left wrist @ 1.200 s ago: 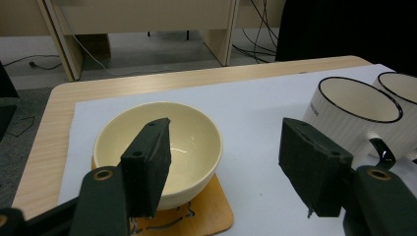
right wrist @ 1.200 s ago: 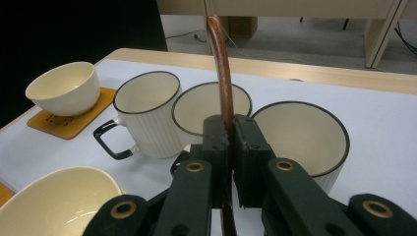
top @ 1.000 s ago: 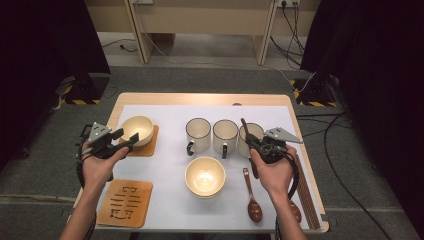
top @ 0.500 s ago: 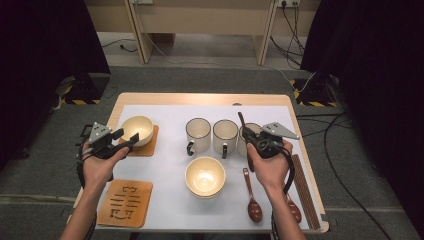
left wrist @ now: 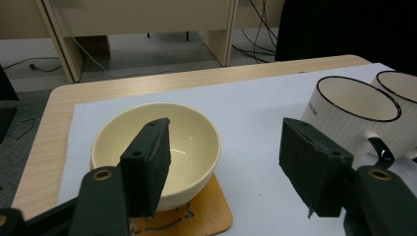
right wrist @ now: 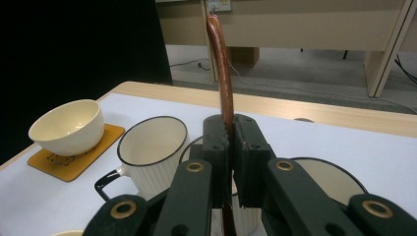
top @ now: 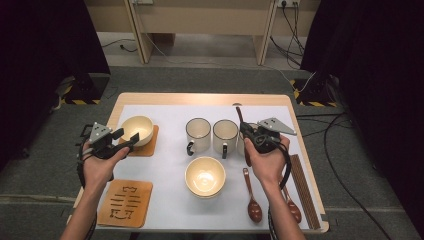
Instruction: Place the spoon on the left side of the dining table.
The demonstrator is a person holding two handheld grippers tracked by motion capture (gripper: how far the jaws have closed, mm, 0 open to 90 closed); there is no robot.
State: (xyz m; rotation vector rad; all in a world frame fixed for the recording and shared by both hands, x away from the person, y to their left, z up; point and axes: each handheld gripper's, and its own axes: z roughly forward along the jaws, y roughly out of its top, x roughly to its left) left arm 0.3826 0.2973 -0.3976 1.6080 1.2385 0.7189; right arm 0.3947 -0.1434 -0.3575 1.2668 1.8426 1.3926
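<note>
- Right tongs point(right wrist: 231, 147): jaws clamped on the dark brown wooden spoon point(right wrist: 220, 64), handle upright for lowering into the white black-rimmed mugs point(top: 198, 134) below.
- Left tongs point(left wrist: 226, 167): jaws wide apart, empty, framing the cream ceramic bowl point(left wrist: 162, 142) on its orange wooden coaster point(left wrist: 216, 216), ready to steady it.
- Worktop point(top: 165, 107): a second cream bowl point(top: 205, 176) sits centrally.

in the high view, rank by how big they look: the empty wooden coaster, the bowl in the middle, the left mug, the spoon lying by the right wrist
1. Empty wooden coaster, the widest footprint.
2. Middle bowl, a little smaller; the coaster lies nearer the camera, so this gap is unsure.
3. Left mug.
4. Lying spoon: long but thin, so the least area.
</note>
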